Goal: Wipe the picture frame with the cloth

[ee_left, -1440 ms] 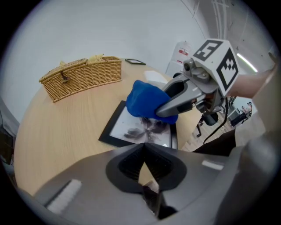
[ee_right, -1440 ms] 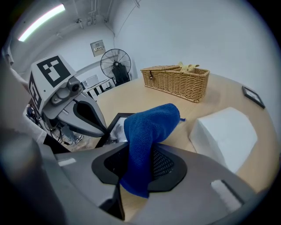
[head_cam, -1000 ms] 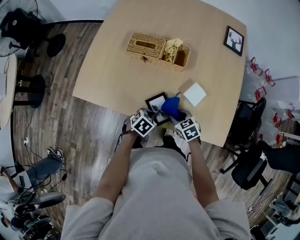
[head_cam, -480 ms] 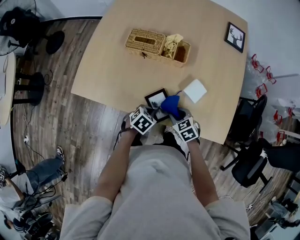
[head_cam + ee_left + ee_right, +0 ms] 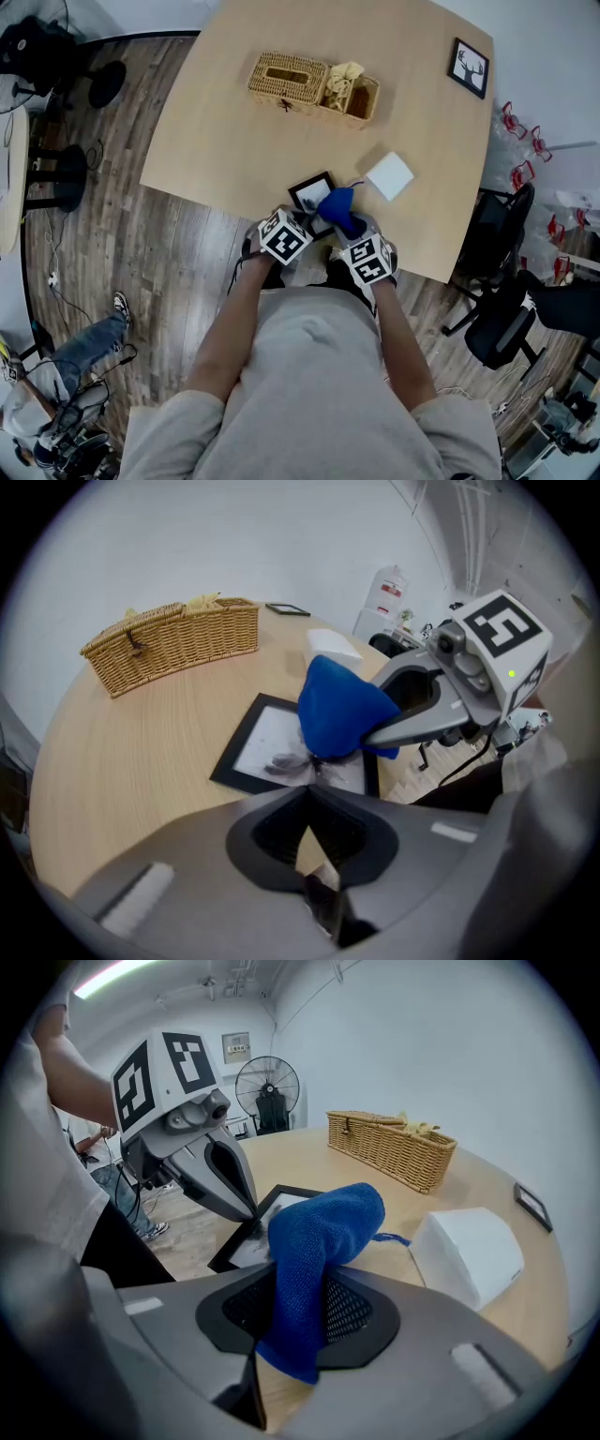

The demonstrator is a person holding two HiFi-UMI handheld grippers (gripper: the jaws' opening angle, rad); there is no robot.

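Right hand-held gripper [image 5: 298,1279] grips the cloth [image 5: 323,1232] on the picture frame [image 5: 258,752], pinched by left hand-held gripper [image 5: 308,784].

Near edge of the desk [image 5: 234,141]: black picture frame [image 5: 309,191] has its right part covered by the blue woven cloth [image 5: 339,211]. Its near edge is hidden behind the left gripper [image 5: 309,782] jaws, probably pinched there. Print blurred. The cloth's lower end is buried between the right gripper [image 5: 298,1293] jaws. Small black frame [image 5: 468,67] at the far right corner: picture too small to read.
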